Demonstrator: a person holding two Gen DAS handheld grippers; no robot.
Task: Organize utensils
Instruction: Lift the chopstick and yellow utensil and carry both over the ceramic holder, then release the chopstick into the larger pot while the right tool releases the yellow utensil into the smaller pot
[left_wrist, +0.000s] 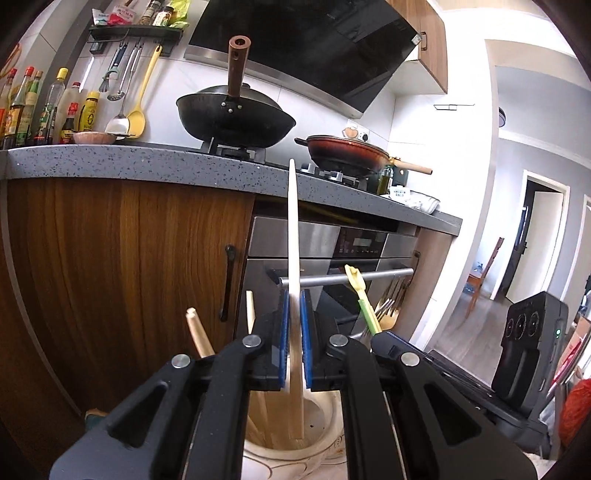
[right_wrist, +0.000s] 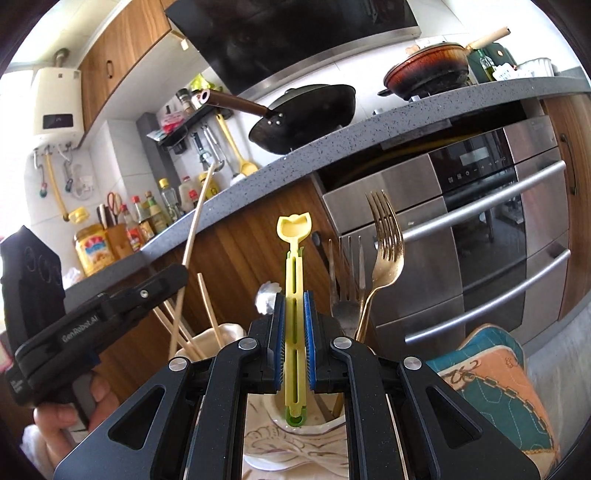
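My left gripper (left_wrist: 294, 299) is shut on a pale wooden chopstick (left_wrist: 293, 236) that stands upright, its lower end inside a cream ceramic utensil holder (left_wrist: 325, 435). Other wooden sticks (left_wrist: 197, 334) lean in that holder. My right gripper (right_wrist: 294, 301) is shut on a yellow-green plastic utensil (right_wrist: 294, 266) held upright over a second cream holder (right_wrist: 280, 417). A gold fork (right_wrist: 386, 243) and a steel fork (right_wrist: 345, 280) stand in it. The left gripper (right_wrist: 110, 306) shows at the left of the right wrist view, holding the chopstick (right_wrist: 197, 221). The yellow-green utensil (left_wrist: 360, 295) shows in the left wrist view.
A grey counter (left_wrist: 147, 162) with a black wok (left_wrist: 236, 118) and a red pan (left_wrist: 347, 151) runs above a steel oven (right_wrist: 461, 236) and wooden cabinets (left_wrist: 122, 258). Sauce bottles (left_wrist: 44, 110) line the back. A quilted teal and orange mat (right_wrist: 495, 373) lies at right.
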